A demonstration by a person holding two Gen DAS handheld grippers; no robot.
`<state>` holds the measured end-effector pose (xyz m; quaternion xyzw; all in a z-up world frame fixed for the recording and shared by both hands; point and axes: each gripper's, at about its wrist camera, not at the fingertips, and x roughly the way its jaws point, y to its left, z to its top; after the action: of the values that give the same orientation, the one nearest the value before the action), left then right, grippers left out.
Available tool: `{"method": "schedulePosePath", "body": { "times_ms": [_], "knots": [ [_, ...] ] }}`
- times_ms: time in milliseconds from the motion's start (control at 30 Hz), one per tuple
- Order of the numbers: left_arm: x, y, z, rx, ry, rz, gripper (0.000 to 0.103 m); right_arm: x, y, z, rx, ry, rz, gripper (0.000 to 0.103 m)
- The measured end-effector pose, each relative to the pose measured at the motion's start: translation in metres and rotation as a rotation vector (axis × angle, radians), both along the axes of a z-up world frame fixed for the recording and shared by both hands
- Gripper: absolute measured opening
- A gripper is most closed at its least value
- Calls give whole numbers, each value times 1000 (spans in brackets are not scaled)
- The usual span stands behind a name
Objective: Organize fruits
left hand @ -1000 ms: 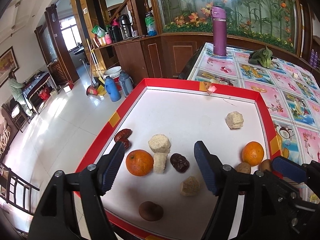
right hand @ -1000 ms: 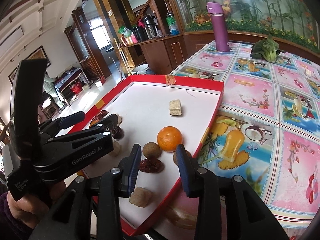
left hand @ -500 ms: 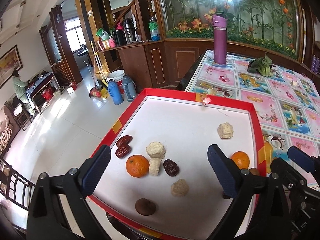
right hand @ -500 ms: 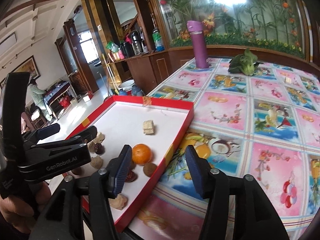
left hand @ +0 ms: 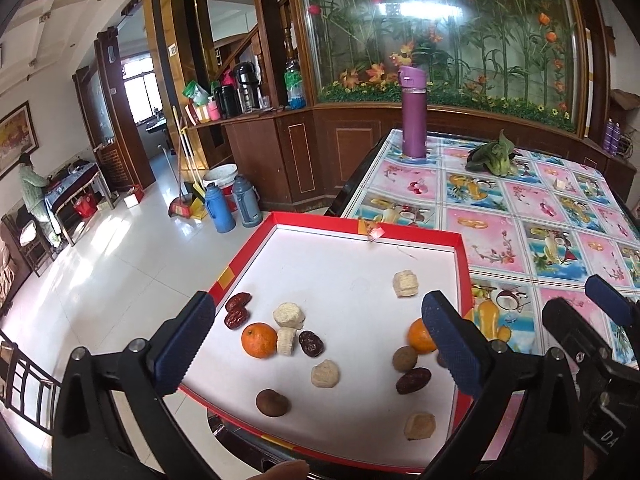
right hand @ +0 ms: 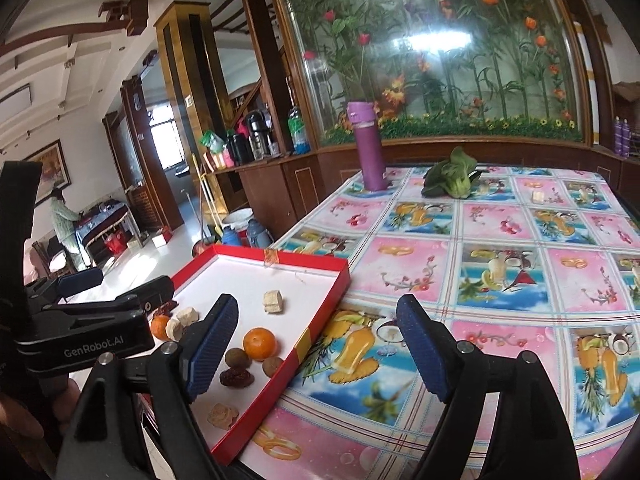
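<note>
Filling most of both views, a table with a pink and blue fruit-print cloth carries a shallow red-rimmed tray with a white floor at its near left corner, partly overhanging the edge. A purple flask and a green leafy vegetable stand at the far end, well apart from the tray. Compared with a second ago, both tools have pulled up and back, so the whole tray now shows, and both sets of jaws have widened. The left gripper hangs over the near half of the tray with jaws wide and nothing between them; the right gripper hangs over the tray's right rim and the cloth, likewise wide and empty. This reads as a release and retreat: the next pick has not begun. The fruits lie loose in two rough clusters. On the left, an orange touches a pale cut chunk, with two red dates just beside the rim. On the right, a second orange sits near a brown round fruit and another date. The sorting looks only partly done, since kinds are still mixed. The right finger of the left tool hides part of the second orange and a dark item behind it. What the pale chunks are is hard to tell. A fingertip is cut off at the bottom edge.
</note>
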<state>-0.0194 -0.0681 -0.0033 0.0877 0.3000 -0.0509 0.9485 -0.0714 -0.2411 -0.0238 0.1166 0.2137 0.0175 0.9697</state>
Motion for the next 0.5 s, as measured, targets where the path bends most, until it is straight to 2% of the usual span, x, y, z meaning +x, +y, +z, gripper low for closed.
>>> {"method": "schedulePosePath", "body": {
  "times_ms": [200, 500],
  "knots": [
    [-9, -5, 9, -9, -23, -15, 103, -10, -3, 9, -26, -47, -24, 82],
    [-20, -8, 20, -25, -53, -32, 103, -17, -7, 14, -23, -68, -38, 82]
  ]
}}
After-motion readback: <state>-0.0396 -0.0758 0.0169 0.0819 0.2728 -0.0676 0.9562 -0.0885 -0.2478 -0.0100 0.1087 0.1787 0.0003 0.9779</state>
